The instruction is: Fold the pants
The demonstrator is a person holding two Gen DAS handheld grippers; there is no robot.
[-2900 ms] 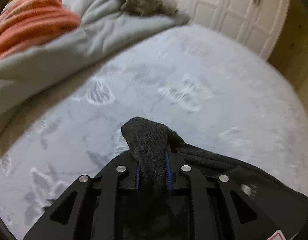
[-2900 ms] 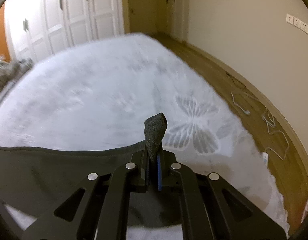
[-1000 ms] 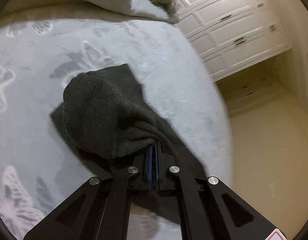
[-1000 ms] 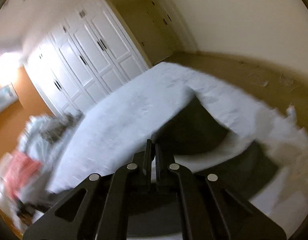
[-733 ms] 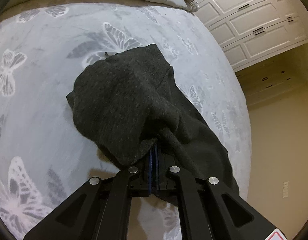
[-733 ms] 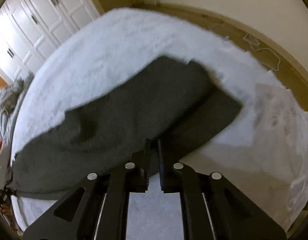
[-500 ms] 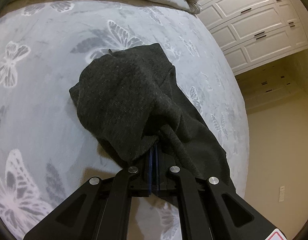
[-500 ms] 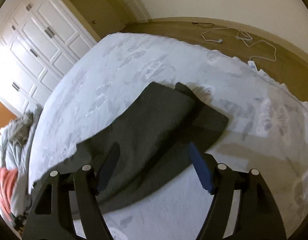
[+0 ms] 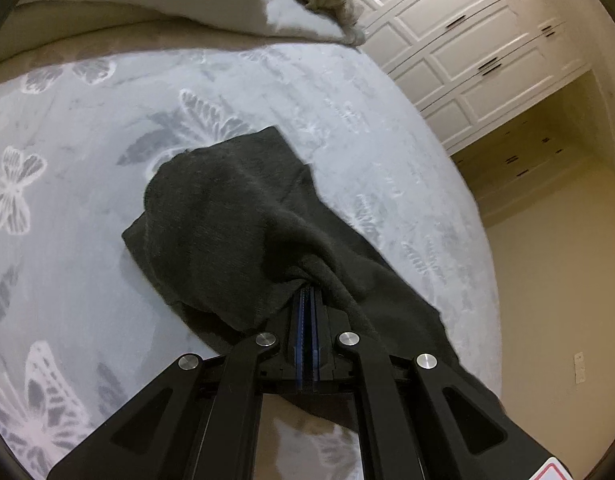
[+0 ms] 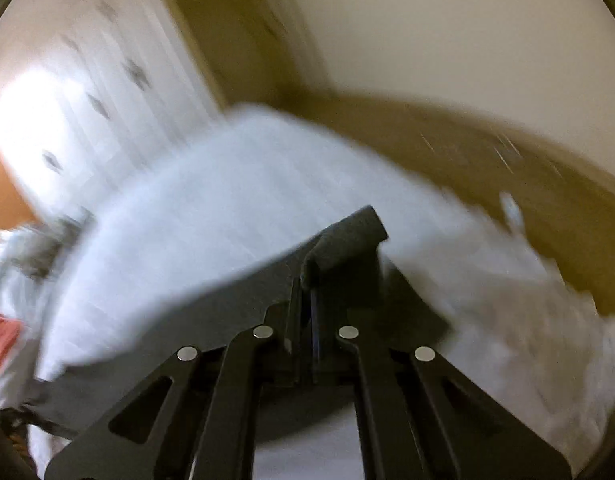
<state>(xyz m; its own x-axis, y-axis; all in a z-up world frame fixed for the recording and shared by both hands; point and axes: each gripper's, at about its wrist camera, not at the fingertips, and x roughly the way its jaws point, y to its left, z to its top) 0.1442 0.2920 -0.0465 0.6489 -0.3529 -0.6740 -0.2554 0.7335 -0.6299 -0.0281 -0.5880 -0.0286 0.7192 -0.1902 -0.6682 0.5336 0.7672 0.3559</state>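
Left wrist view: the left tool point(image 9: 306, 300) is clamped on dark pants point(image 9: 227, 216) over the butterfly bedspread point(image 9: 67, 184); the right tool point(image 10: 305, 280) pinches a pants fold too.

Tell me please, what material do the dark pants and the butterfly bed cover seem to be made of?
The pants look like a soft knit, maybe wool or fleece: matte charcoal, fuzzy, limp folds. The bed cover seems plush fabric: pale grey, short pile, butterflies pressed in.
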